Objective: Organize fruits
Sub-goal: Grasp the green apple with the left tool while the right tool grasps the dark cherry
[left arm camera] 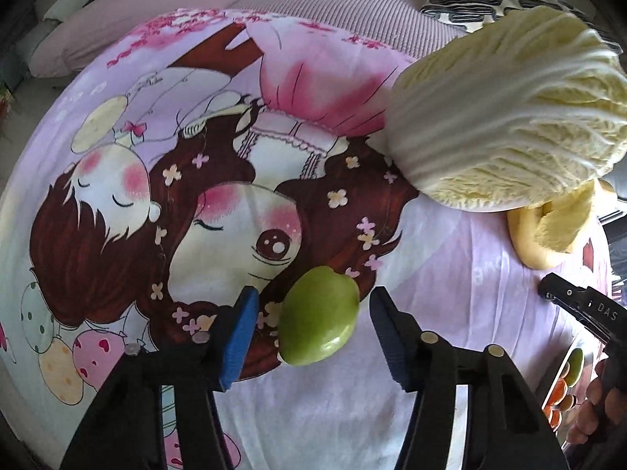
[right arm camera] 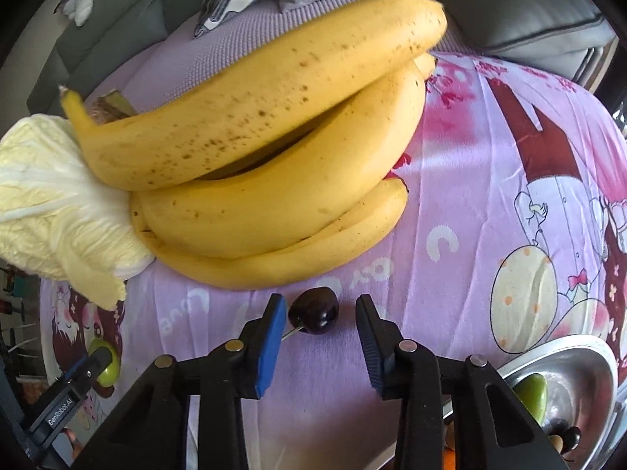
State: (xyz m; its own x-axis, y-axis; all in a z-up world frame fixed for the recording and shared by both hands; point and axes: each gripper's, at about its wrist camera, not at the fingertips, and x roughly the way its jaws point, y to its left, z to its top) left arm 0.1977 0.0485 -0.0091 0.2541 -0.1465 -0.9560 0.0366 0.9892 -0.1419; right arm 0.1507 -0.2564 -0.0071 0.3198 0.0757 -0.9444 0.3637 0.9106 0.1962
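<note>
A green fruit lies on the cartoon-print cloth between the open fingers of my left gripper, touched by neither pad. In the right wrist view a dark cherry with a thin stem lies between the open fingers of my right gripper, close to the left blue pad. A bunch of bananas lies just beyond the cherry. The green fruit and the left gripper also show small in the right wrist view.
A napa cabbage lies at the right and touches the bananas; it also shows in the right wrist view. A metal bowl with a green fruit and dark cherries sits at lower right. Sofa cushions lie behind.
</note>
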